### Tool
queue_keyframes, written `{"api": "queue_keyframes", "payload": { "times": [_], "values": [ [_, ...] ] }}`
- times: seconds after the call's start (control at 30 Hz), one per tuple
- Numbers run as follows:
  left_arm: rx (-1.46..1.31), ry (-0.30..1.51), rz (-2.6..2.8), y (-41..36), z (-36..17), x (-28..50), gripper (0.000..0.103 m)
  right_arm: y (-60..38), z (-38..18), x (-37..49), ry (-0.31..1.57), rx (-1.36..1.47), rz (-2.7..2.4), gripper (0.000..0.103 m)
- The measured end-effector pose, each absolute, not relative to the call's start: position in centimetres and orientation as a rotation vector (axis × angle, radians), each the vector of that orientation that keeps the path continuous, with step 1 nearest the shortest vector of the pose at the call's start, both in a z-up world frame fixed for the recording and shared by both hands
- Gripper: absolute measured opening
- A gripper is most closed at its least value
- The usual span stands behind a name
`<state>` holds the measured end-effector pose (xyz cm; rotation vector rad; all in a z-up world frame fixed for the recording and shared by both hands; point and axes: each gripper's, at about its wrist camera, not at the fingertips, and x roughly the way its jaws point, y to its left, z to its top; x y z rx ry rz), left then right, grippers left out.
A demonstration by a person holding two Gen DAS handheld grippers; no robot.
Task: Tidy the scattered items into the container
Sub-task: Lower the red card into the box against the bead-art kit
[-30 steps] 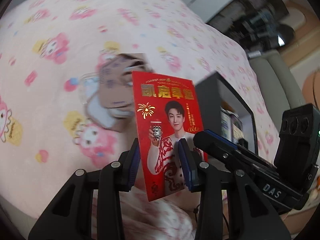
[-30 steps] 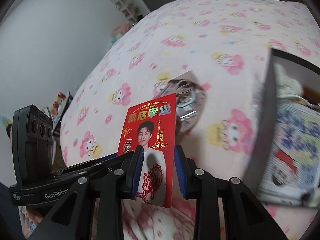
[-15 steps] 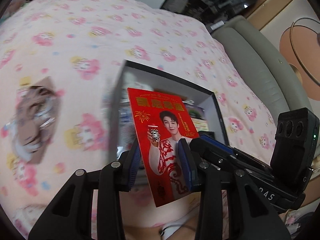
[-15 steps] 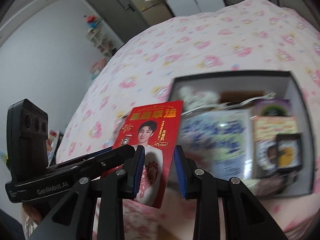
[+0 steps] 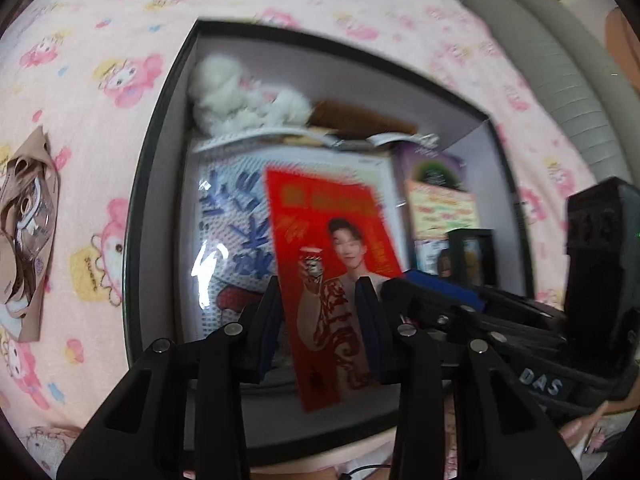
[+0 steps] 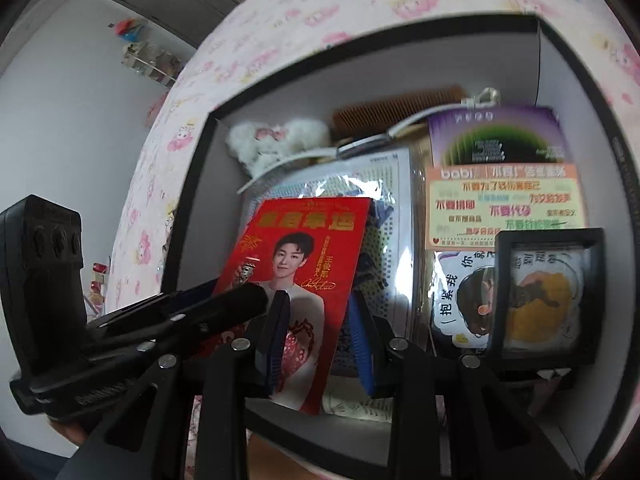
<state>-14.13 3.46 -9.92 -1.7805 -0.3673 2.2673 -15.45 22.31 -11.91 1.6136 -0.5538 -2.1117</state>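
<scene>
A red card with a man's picture is held upright over the open black box; it also shows in the right wrist view. My left gripper and my right gripper both have their blue pads against its edges and hold it between them. The box holds a white plush, a blue-printed packet, cards and a framed picture. A brown packet lies on the pink bedspread to the left of the box.
The pink cartoon-print bedspread surrounds the box. A grey padded headboard lies beyond it to the right. A white wall and a shelf stand at the far left in the right wrist view.
Both grippers have carried the red card from above the bedspread to directly over the open box, and closer down to it. The brown packet now lies off to the left.
</scene>
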Motion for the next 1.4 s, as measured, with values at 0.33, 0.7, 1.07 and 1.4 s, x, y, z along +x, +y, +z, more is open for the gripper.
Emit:
{"api": "queue_keyframes", "payload": {
  "times": [0.33, 0.7, 1.07, 1.4],
  "values": [
    [-1.833, -0.285, 2.334, 3.1, -9.4, -13.1, 0.036, 21.6, -12.7, -15.8, -0.525, 1.637, -2.127, 0.027],
    [-1.711, -0.386, 2.434, 0.8, -7.6, -11.7, 0.04, 20.8, -13.0, -16.1, -0.393, 1.696, -2.22, 0.027],
    [-1.635, -0.524, 2.147, 3.7, -9.7, -13.2, 0.039, 22.9, -9.5, -15.2, -0.384, 1.547, -2.432, 0.027],
    [-1.803, -0.572, 1.938, 8.1, -13.9, -16.4, 0.033, 25.2, -9.9, -16.1, -0.478, 1.611, -2.537, 0.025]
  ]
}}
